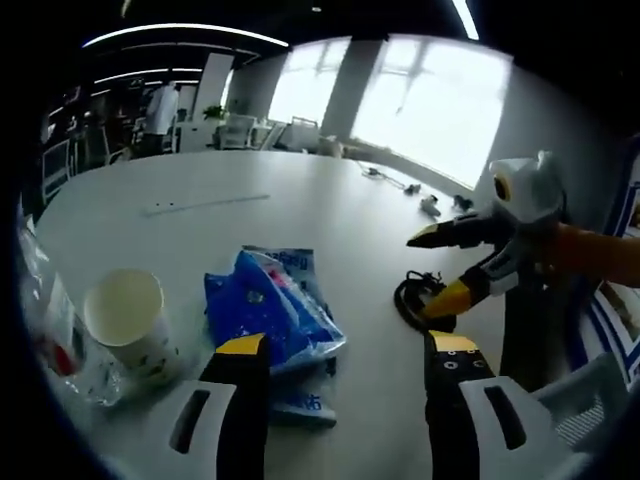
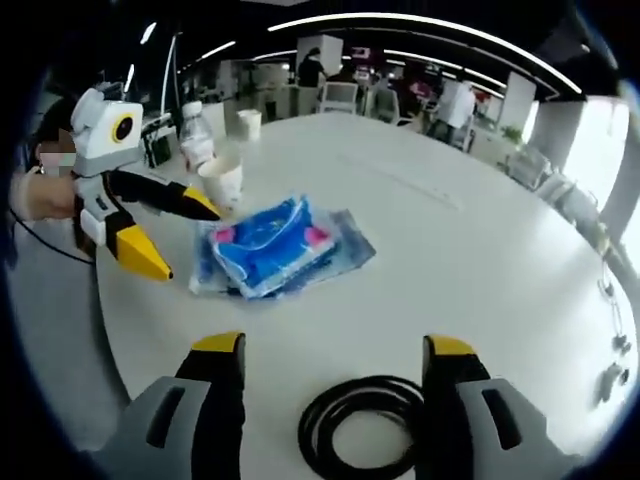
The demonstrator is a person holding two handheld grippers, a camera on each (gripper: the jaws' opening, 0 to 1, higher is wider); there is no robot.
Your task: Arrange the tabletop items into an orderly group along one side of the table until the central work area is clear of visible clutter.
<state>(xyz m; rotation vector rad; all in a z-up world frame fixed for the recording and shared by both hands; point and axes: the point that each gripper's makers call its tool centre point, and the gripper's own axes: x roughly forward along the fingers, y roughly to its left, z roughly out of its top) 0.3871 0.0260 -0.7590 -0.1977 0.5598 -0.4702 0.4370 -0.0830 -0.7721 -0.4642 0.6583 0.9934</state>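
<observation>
**Me:** Nearest my right hand-held gripper (image 2: 332,352), a black coiled cable (image 2: 362,432) lies flat on the round white worktop (image 2: 480,230), right between the spread yellow-tipped jaws. Nothing is pinched yet.

**Partner:** And the left one?

**Me:** My left hand-held gripper (image 1: 345,345) is spread too and holds nothing. One jaw hangs over the near edge of the blue plastic packets (image 1: 270,305); just beside them stands a white paper cup (image 1: 130,325), with a clear plastic bottle (image 2: 195,130) behind it. These items sit grouped toward one side, the cable well apart from them.

**Partner:** What might go wrong?

**Me:** I judge the coil to be springy. If I close on one strand, the loops could unwind and trail across the centre as I carry it. On the left, the packets look slippery and stacked, so a shallow pinch could lift the top one alone. A careless sweep there could also tip the light cup.
</observation>
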